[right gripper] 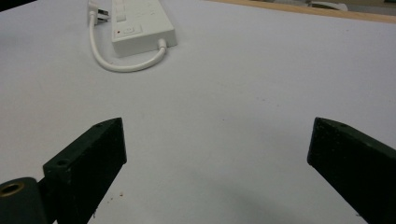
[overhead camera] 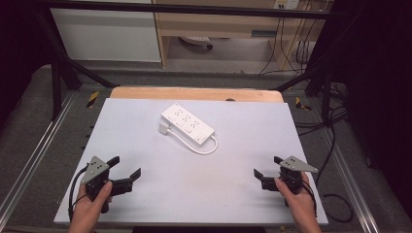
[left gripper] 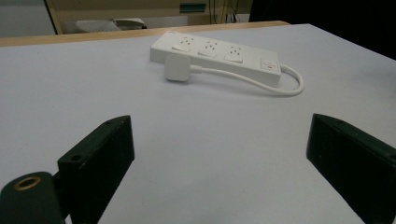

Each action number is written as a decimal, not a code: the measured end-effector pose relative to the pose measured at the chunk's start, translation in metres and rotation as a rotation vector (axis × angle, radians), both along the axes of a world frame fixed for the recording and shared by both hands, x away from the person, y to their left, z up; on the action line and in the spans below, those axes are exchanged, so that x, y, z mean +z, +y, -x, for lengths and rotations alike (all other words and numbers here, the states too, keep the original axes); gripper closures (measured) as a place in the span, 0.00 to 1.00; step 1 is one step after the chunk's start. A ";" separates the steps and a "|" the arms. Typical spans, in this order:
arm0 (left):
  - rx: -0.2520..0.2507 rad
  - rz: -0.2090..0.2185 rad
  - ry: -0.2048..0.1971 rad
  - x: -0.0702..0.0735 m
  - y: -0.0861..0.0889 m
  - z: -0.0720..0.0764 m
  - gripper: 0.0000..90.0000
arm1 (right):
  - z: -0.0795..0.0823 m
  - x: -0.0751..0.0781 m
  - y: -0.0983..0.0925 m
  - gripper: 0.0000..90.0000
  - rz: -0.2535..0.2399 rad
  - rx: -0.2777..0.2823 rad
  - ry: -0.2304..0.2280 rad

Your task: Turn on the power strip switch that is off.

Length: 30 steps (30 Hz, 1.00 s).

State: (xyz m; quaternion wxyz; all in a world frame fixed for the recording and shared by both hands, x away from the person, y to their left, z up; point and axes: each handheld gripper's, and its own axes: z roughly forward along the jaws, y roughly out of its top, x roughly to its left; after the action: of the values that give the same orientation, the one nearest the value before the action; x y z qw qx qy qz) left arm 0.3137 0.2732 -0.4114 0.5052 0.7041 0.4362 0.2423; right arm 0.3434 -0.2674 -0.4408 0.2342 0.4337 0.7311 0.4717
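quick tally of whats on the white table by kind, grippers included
power strip with its cord and plug: 1
left gripper and right gripper, both open: 2
total: 3

White table (overhead camera: 145, 194), wooden edge (overhead camera: 194, 93), floor cables (overhead camera: 335, 145)

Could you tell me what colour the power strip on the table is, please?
White, cable included; the power strip shows best in the left gripper view.

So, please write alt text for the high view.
A white power strip with its short cable and plug lies on a pale table. The left gripper and right gripper, both open, rest near the front edge.
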 end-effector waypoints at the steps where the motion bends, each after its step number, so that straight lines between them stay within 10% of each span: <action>1: 0.001 0.001 0.002 0.000 0.000 0.000 0.09 | 0.000 0.000 0.000 0.05 0.000 -0.001 -0.001; 30: -0.064 0.050 -0.042 0.009 -0.011 0.006 0.08 | -0.002 0.001 0.004 0.04 -0.008 0.004 -0.006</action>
State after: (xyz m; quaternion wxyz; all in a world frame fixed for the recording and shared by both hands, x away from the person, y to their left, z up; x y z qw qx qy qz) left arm 0.3079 0.2622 -0.4028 0.5390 0.6996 0.4088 0.2299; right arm 0.3455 -0.2630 -0.4400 0.2339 0.4317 0.7294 0.4763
